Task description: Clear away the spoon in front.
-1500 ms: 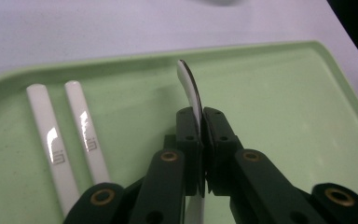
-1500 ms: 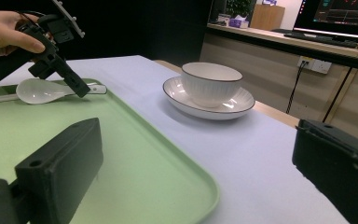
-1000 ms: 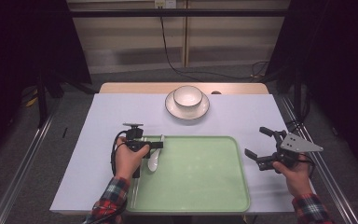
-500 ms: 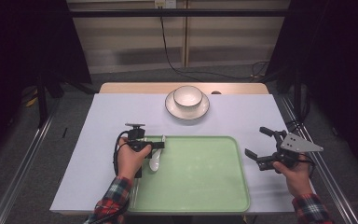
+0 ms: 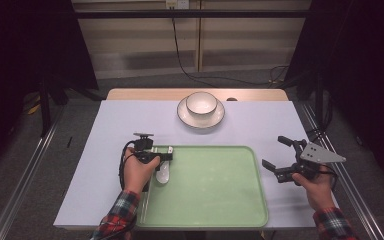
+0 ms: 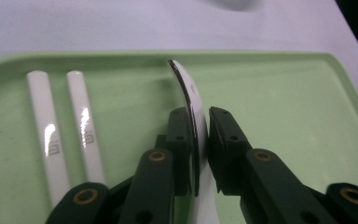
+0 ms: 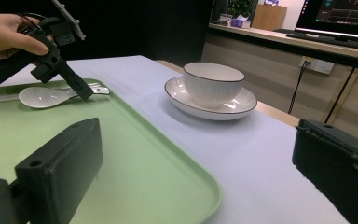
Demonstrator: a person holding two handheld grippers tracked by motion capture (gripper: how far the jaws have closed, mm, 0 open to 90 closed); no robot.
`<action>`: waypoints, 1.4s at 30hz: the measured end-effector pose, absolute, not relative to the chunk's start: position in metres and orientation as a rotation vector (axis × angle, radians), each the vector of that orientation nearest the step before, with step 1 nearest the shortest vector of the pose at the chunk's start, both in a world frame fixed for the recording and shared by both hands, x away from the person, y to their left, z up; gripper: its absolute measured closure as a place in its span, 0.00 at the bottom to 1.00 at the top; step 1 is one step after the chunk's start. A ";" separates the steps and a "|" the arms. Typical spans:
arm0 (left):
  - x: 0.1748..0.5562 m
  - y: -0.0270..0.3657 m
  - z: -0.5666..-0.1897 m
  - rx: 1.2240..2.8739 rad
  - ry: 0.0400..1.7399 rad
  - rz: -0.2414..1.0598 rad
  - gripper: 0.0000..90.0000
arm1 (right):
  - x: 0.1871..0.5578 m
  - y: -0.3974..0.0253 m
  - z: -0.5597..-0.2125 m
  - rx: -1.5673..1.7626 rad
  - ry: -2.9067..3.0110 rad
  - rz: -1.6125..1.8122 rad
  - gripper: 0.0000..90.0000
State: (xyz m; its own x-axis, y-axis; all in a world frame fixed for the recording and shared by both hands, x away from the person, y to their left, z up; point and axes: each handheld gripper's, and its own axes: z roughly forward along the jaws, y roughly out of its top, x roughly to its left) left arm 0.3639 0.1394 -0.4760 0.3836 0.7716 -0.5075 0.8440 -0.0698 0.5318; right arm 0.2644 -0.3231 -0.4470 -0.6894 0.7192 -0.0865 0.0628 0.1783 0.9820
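— Spoon [image 5: 162, 173] is white and glossy, with a dark rim; where is it?
— At the tray's [image 5: 240, 220] left edge, beside two white chopsticks [image 6: 65, 130]. The left gripper [image 5: 166, 154] pinches its handle.
— And the right gripper [image 5: 276, 158]?
— It is at the desk's right edge, jaws spread, holding nothing.

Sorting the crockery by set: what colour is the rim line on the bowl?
A thin dark line, on a white bowl; clearest in the right gripper view.
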 end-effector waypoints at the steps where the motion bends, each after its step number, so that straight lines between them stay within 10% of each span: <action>1: 0.364 0.139 -0.476 1.842 1.403 -0.119 0.86 | 0.264 -0.323 -0.447 0.733 1.910 1.550 0.01; 25: 0.369 0.139 -0.463 1.894 1.376 0.014 0.69 | 0.265 -0.323 -0.447 0.725 1.913 1.551 0.01; 42: 0.383 0.130 -0.443 1.854 1.268 0.136 0.34 | 0.265 -0.323 -0.447 0.725 1.912 1.549 0.01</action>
State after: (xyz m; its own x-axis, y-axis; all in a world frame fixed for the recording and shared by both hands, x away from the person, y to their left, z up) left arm 0.3831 0.1297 -0.4434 0.4774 0.8028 -0.3574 0.7091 -0.1117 0.6962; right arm 0.2646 -0.3233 -0.4468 -0.6920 0.7160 -0.0923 0.0582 0.1828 0.9814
